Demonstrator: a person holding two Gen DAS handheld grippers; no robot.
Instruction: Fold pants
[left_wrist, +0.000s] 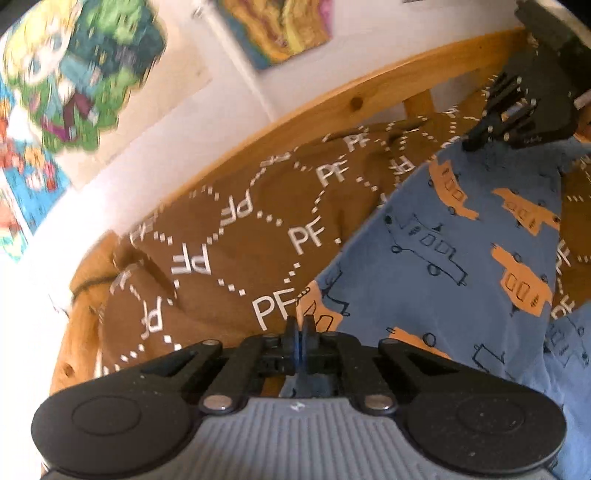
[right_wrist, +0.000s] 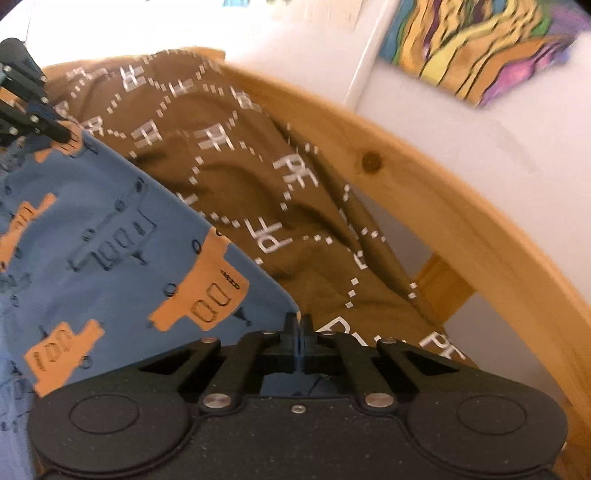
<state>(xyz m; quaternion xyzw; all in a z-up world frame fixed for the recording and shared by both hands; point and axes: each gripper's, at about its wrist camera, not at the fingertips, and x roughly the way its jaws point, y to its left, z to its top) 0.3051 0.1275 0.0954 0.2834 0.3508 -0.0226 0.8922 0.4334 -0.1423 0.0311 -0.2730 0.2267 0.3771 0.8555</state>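
Observation:
The pants (left_wrist: 443, 251) are blue with orange and outlined car prints; they hang stretched between both grippers above a brown bedspread. My left gripper (left_wrist: 300, 325) is shut on one corner of the pants' edge. My right gripper (right_wrist: 298, 323) is shut on the other corner of the pants (right_wrist: 110, 236). The right gripper also shows at the top right of the left wrist view (left_wrist: 476, 142), pinching the cloth. The left gripper shows at the top left of the right wrist view (right_wrist: 64, 136), pinching the cloth too.
A brown bedspread (left_wrist: 236, 236) printed with white "PF" letters covers the bed below. A curved wooden bed rail (right_wrist: 436, 192) runs behind it. A white wall with colourful posters (left_wrist: 85, 66) stands beyond the rail.

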